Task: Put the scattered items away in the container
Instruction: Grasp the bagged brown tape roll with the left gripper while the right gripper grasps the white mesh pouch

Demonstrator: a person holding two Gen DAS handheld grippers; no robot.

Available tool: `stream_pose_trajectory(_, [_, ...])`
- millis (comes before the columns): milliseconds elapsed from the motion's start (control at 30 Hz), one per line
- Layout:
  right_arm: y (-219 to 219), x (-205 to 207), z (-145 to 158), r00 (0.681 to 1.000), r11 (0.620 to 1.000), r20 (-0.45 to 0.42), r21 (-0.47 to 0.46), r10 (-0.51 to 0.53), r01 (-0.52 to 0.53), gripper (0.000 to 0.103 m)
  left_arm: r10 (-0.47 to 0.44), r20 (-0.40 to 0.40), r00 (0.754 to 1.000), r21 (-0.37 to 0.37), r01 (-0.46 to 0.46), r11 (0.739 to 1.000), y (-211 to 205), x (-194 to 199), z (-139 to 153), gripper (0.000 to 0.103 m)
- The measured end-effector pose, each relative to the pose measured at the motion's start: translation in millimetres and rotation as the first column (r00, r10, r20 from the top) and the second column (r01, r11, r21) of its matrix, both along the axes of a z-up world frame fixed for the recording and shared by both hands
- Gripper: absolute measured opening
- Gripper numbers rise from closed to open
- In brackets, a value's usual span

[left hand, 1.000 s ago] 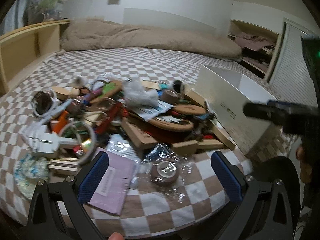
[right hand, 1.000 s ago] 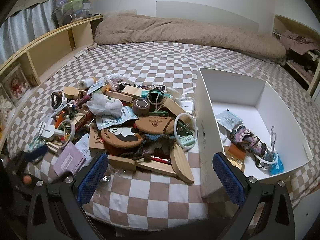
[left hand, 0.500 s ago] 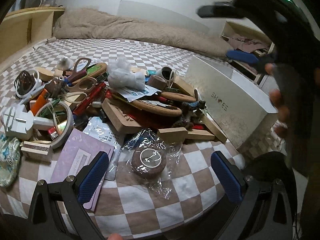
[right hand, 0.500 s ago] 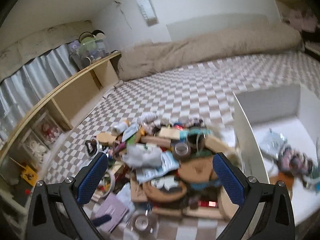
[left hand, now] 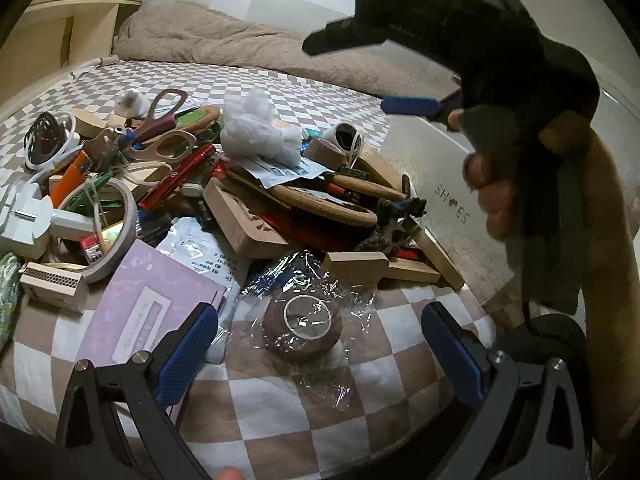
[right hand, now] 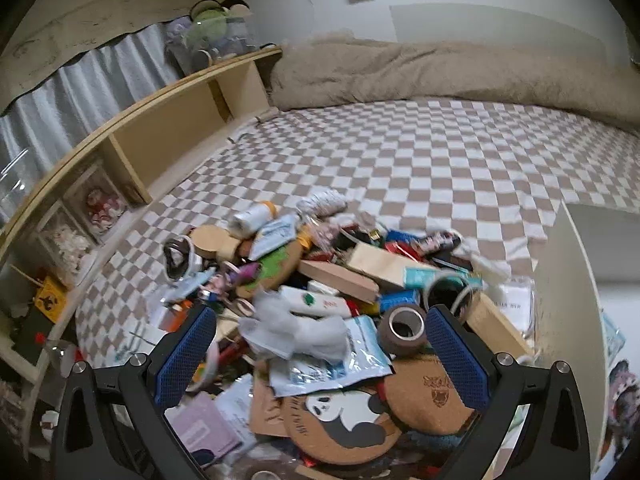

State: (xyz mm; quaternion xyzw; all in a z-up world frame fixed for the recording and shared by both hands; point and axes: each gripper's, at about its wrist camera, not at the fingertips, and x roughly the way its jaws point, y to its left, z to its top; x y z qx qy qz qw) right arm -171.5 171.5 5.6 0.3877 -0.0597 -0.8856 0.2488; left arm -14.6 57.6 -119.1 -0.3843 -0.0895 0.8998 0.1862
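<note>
Left wrist view shows the left gripper (left hand: 318, 354) held wide open and empty low over the checked bedcover (left hand: 288, 84), its blue pads either side of a brown tape roll in crinkled plastic wrap (left hand: 303, 330) that neither pad touches. From the left, a white plug (left hand: 24, 220) is partly cut off by the frame edge, then come a ring of tape (left hand: 110, 232), a purple card (left hand: 148, 304), scissors (left hand: 160, 128), a crumpled white bag (left hand: 256, 130) and wooden blocks (left hand: 244, 220), all heaped so that much lies buried. At the right the white box (left hand: 452, 196) stands touching the heap; the person's hand (left hand: 532, 176) with the right gripper (left hand: 384, 68) hides most of it. Right wrist view is blurred: that gripper's jaws gape open, empty, above the bag and another brown tape roll (right hand: 402, 330). Only the box wall shows, its inside cut off at the frame edge.
</note>
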Motion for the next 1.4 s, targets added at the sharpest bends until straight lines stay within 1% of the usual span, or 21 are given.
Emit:
stream_pose_trajectory(133, [13, -5, -14, 0.998, 1.000, 0.053, -0.020, -0.022, 0.024, 0.103, -0.004, 0.007, 1.000, -0.051, 0.005, 0.999, 10, -8, -5, 0.102])
stream_pose_trajectory(200, [17, -8, -18, 0.998, 0.999, 0.062, -0.025, -0.023, 0.025, 0.103, -0.012, 0.007, 1.000, -0.079, 0.013, 0.997, 16, -14, -7, 0.098])
stream_pose_trajectory(267, [18, -10, -21, 0.998, 0.999, 0.064, -0.025, -0.022, 0.023, 0.103, -0.013, 0.014, 1.000, -0.094, 0.014, 0.996, 18, -20, -10, 0.098])
stream_pose_trajectory(333, [19, -11, -23, 0.997, 0.999, 0.072, -0.033, -0.013, 0.016, 0.103, -0.016, 0.041, 0.999, -0.099, 0.020, 0.995, 20, -24, -17, 0.097])
stream_pose_trajectory(367, [19, -12, -24, 0.997, 0.999, 0.076, -0.038, -0.009, 0.012, 0.103, -0.023, 0.051, 0.998, -0.102, 0.028, 0.994, 22, -26, -20, 0.089])
stream_pose_trajectory(400, [19, -12, -25, 0.997, 0.999, 0.078, -0.042, -0.005, 0.009, 0.103, -0.034, 0.077, 0.996, -0.106, 0.042, 0.993, 24, -27, -25, 0.084])
stream_pose_trajectory(433, [19, -12, -26, 0.997, 0.999, 0.078, -0.048, -0.005, 0.008, 0.103, -0.039, 0.099, 0.994, -0.103, 0.049, 0.993, 26, -28, -28, 0.081])
stream_pose_trajectory(500, [20, -11, -27, 0.997, 0.998, 0.075, -0.056, -0.001, 0.005, 0.103, -0.032, 0.090, 0.995, -0.110, 0.042, 0.993, 27, -27, -30, 0.080])
stream_pose_trajectory(667, [18, -10, -32, 0.996, 0.997, 0.090, -0.080, 0.025, -0.018, 0.103, -0.027, 0.079, 0.997, -0.114, 0.036, 0.993, 27, -23, -30, 0.070])
stream_pose_trajectory(700, [16, -9, -32, 0.996, 0.996, 0.086, -0.085, 0.033, -0.026, 0.102, -0.024, 0.075, 0.997, -0.117, 0.032, 0.993, 27, -22, -30, 0.069])
stream_pose_trajectory(800, [8, -5, -33, 0.995, 0.995, 0.066, -0.077, 0.069, -0.064, 0.096, -0.015, 0.068, 0.998, -0.128, 0.024, 0.991, 27, -18, -29, 0.064])
stream_pose_trajectory(967, [-7, -7, -36, 0.991, 0.992, 0.069, -0.064, 0.114, -0.110, 0.095, -0.005, 0.055, 0.998, -0.128, 0.012, 0.992, 25, -15, -28, 0.057])
stream_pose_trajectory(1067, [-15, -11, -38, 0.989, 0.992, 0.087, -0.058, 0.119, -0.115, 0.095, -0.001, 0.048, 0.999, -0.120, 0.007, 0.993, 25, -14, -26, 0.055])
stream_pose_trajectory(1200, [-22, -18, -43, 0.983, 0.989, 0.123, -0.077, 0.135, -0.126, 0.095, -0.004, 0.036, 0.999, -0.120, 0.008, 0.993, 26, -10, -25, 0.055])
stream_pose_trajectory(1267, [-27, -20, -44, 0.980, 0.987, 0.133, -0.074, 0.150, -0.142, 0.088, -0.006, 0.030, 1.000, -0.120, 0.010, 0.993, 27, -9, -24, 0.055])
stream_pose_trajectory(1300, [-30, -21, -45, 0.977, 0.986, 0.139, -0.069, 0.159, -0.151, 0.078, -0.007, 0.027, 1.000, -0.118, 0.010, 0.993, 27, -8, -24, 0.055])
stream_pose_trajectory(1333, [-33, -23, -47, 0.974, 0.984, 0.149, -0.070, 0.170, -0.161, 0.073, -0.007, 0.026, 1.000, -0.117, 0.010, 0.993, 27, -8, -24, 0.055])
stream_pose_trajectory(1367, [-35, -25, -49, 0.972, 0.983, 0.157, -0.072, 0.177, -0.167, 0.072, -0.006, 0.024, 1.000, -0.117, 0.008, 0.993, 27, -8, -23, 0.055])
stream_pose_trajectory(1400, [-37, -26, -50, 0.970, 0.982, 0.162, -0.071, 0.182, -0.173, 0.068, -0.004, 0.024, 1.000, -0.117, 0.007, 0.993, 27, -8, -23, 0.055])
